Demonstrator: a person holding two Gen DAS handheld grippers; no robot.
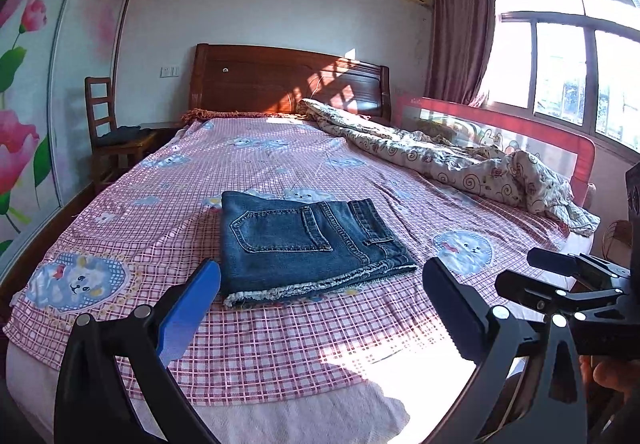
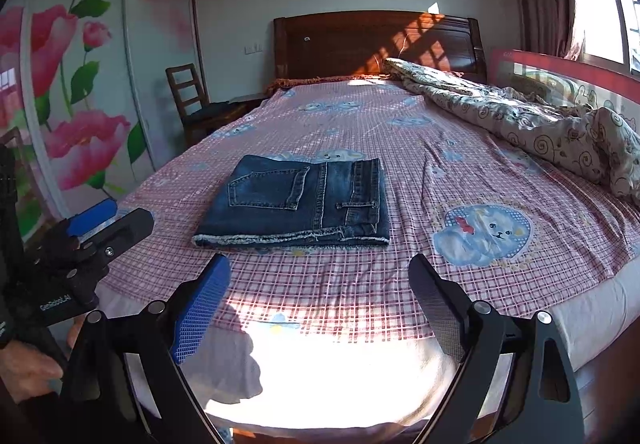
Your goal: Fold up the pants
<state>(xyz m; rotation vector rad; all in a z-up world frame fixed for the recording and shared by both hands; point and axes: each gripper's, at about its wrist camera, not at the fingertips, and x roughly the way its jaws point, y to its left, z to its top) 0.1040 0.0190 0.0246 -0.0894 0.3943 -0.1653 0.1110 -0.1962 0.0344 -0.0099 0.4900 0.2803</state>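
Observation:
Dark blue denim pants lie folded into a compact rectangle on the pink checked bedsheet, back pocket up, frayed hems toward me. They also show in the right wrist view. My left gripper is open and empty, held above the bed's near end, just short of the pants. My right gripper is open and empty, also short of the pants. The right gripper shows at the right edge of the left wrist view; the left gripper shows at the left of the right wrist view.
A crumpled floral quilt lies along the bed's right side by a red bed rail. A wooden headboard stands at the far end. A wooden chair and a flowered wardrobe stand left. Windows are at the right.

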